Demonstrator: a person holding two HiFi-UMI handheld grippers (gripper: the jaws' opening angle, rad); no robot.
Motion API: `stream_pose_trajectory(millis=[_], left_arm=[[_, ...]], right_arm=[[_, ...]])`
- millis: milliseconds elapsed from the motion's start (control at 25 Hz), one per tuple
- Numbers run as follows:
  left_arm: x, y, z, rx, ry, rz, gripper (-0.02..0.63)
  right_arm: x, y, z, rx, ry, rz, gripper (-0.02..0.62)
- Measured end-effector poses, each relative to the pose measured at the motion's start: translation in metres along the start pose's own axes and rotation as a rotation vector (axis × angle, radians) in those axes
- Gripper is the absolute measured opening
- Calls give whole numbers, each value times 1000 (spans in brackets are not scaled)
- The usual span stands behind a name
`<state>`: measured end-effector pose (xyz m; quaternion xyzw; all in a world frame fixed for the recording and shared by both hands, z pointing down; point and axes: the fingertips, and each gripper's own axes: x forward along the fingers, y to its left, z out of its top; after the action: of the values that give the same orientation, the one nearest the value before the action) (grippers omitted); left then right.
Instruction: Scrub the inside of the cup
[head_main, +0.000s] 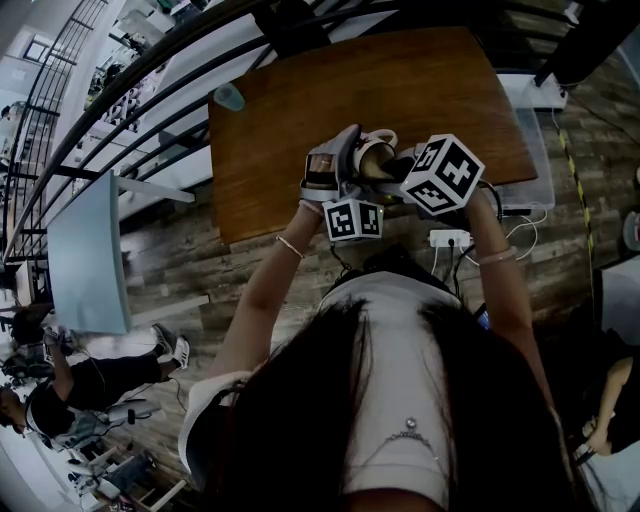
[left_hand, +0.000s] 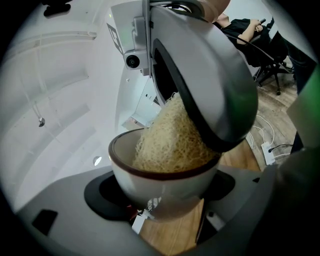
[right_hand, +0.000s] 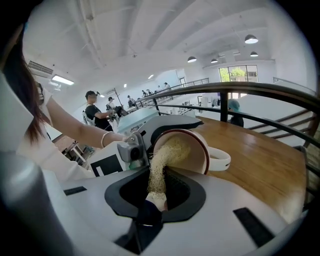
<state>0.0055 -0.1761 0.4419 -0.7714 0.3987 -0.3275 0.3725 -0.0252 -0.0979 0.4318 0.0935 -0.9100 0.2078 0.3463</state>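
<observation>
White short-sleeved top (head_main: 400, 390), long dark hair (head_main: 300, 420).
Thin bracelets (head_main: 290, 246) behind grey left gripper (head_main: 360, 150) and right gripper (head_main: 398, 165); black-and-white marker cubes (head_main: 443, 174) on both.

Bright daylight, fisheye warp, dark corners.

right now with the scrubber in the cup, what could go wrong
1. The left tongs hold the cup only by its rounded wall, tipped on its side. A hard push could twist it loose onto the wooden table.
2. The right tongs pinch just the end of the loofah scrubber, so it may bend or slip out rather than scrub.
</observation>
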Motion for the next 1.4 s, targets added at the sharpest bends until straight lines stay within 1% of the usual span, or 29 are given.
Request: stream_pose_trajectory(millis=[120, 280, 560, 760, 920, 1080, 1160, 1240, 1400], left_arm=[[1, 3, -6, -33, 15, -1, 413], [5, 6, -14, -75, 34, 6, 413], [7, 13, -22, -177, 79, 8, 413], [3, 17, -29, -325, 122, 17, 413], [2, 21, -34, -402, 145, 27, 413], [0, 25, -40, -506, 168, 39, 413], [1, 24, -41, -535, 174, 43, 412], [2, 20, -46, -546, 174, 38, 413], [0, 18, -52, -601, 182, 33, 413]], right_arm=[[2, -2, 4, -17, -6, -23, 80], [2, -6, 11, -31, -42, -57, 80], [2, -11, 18, -44, -87, -98, 80], [-1, -10, 26, -41, -137, -120, 80], [-2, -10, 32, -37, -172, -137, 80], [-4, -10, 41, -21, -232, -130, 80], [-6, -10, 42, -15, -255, -126, 80], [-6, -10, 43, -14, -270, -128, 80], [-6, -10, 50, -7, -311, -151, 80]])
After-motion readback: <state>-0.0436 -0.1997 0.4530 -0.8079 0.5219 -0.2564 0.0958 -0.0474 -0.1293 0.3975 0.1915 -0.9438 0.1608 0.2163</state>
